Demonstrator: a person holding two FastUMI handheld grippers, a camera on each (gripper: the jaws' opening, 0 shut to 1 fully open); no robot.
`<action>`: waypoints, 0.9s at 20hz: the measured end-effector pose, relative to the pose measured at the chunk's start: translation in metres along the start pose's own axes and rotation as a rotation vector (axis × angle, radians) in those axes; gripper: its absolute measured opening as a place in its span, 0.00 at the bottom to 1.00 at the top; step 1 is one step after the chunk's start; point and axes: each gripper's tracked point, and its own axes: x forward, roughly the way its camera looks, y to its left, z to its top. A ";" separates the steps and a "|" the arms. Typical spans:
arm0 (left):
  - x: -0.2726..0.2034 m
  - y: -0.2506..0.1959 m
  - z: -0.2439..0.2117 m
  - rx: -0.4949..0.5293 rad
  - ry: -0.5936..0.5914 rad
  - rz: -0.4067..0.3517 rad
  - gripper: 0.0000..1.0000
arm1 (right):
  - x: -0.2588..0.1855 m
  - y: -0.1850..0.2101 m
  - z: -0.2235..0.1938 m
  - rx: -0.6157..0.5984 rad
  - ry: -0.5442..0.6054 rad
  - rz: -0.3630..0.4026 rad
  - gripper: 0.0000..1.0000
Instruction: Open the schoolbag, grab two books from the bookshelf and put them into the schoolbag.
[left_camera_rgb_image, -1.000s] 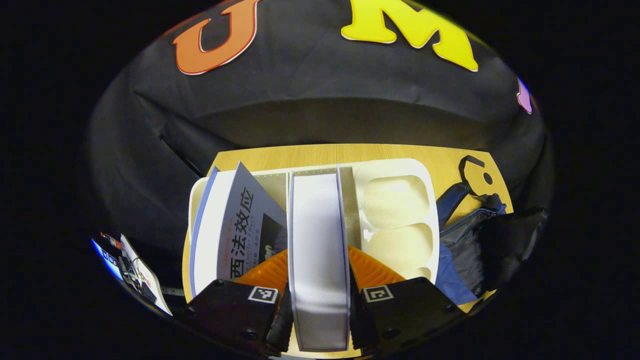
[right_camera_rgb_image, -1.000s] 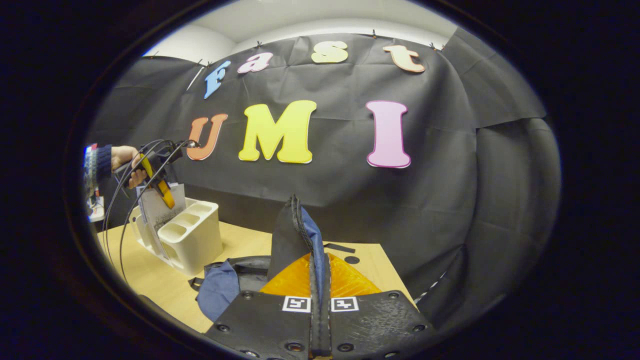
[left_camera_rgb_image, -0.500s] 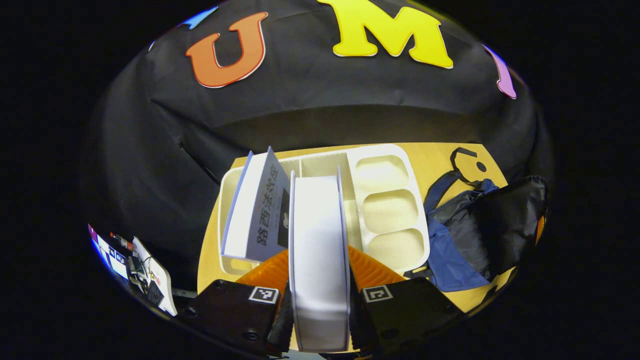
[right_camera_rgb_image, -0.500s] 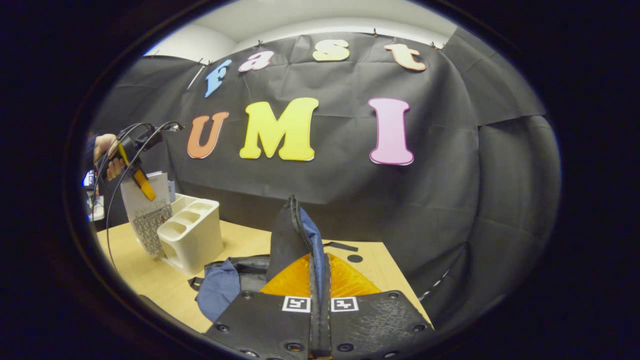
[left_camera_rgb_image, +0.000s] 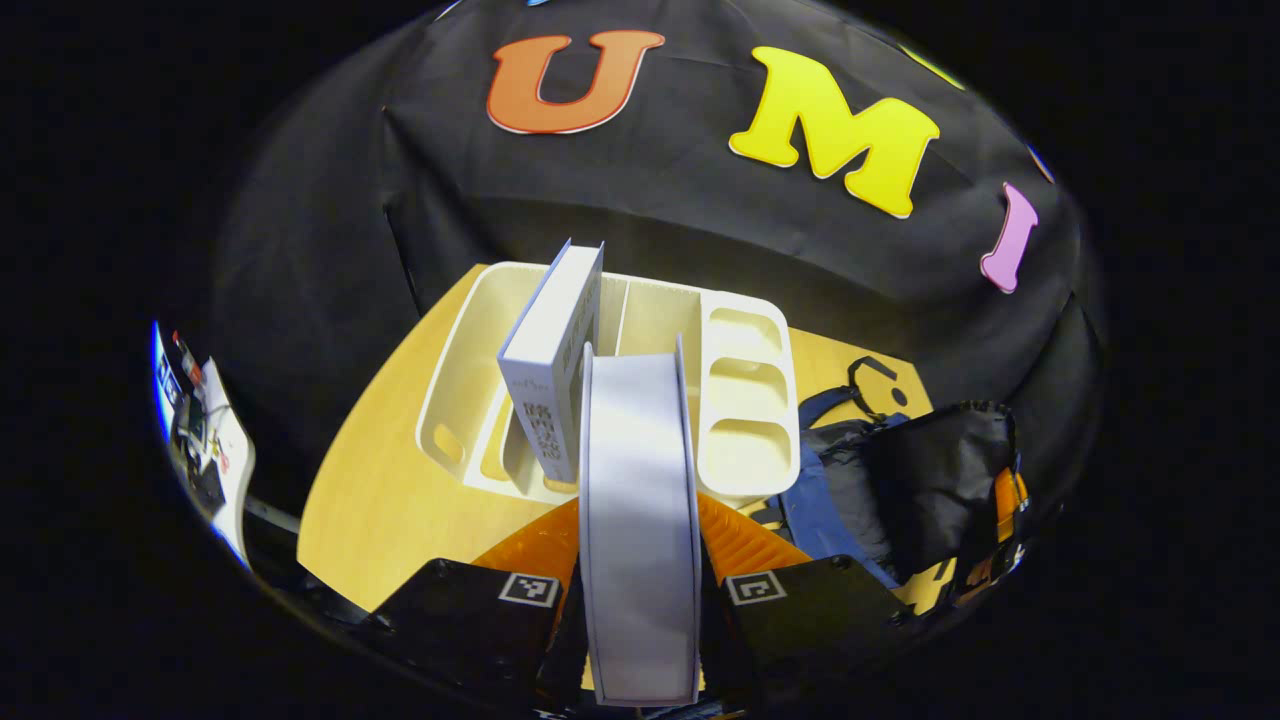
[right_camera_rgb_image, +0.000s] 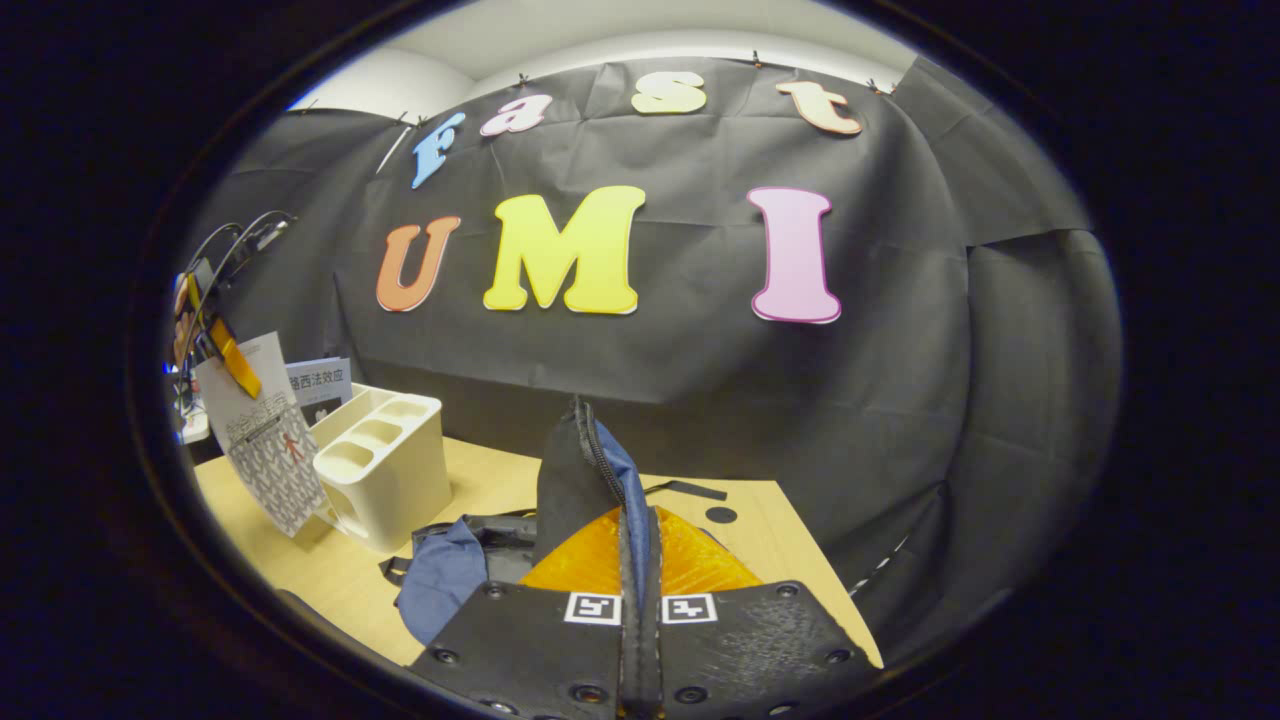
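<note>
Now the white book (left_camera_rgb_image: 640, 520) has come clear of the bookshelf (left_camera_rgb_image: 745, 400) since a second ago, so the first pick looks done and the carry to the schoolbag (left_camera_rgb_image: 900, 490) at lower right comes next. It stands edge-on at lower centre, pinched between the left gripper (left_camera_rgb_image: 640, 600) jaws. Meanwhile the right gripper (right_camera_rgb_image: 640, 615) jaws pinch the bag's flap upright over the counter (right_camera_rgb_image: 480, 485).
</note>
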 end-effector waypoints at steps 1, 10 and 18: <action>-0.004 0.002 -0.007 -0.024 -0.010 -0.011 0.47 | 0.000 0.002 0.002 0.001 0.000 -0.001 0.00; -0.032 -0.005 -0.058 -0.253 -0.041 -0.205 0.47 | -0.001 0.018 0.010 -0.002 -0.005 0.007 0.00; -0.017 -0.075 -0.072 -0.300 0.004 -0.407 0.46 | -0.006 0.022 0.017 -0.053 -0.016 -0.003 0.00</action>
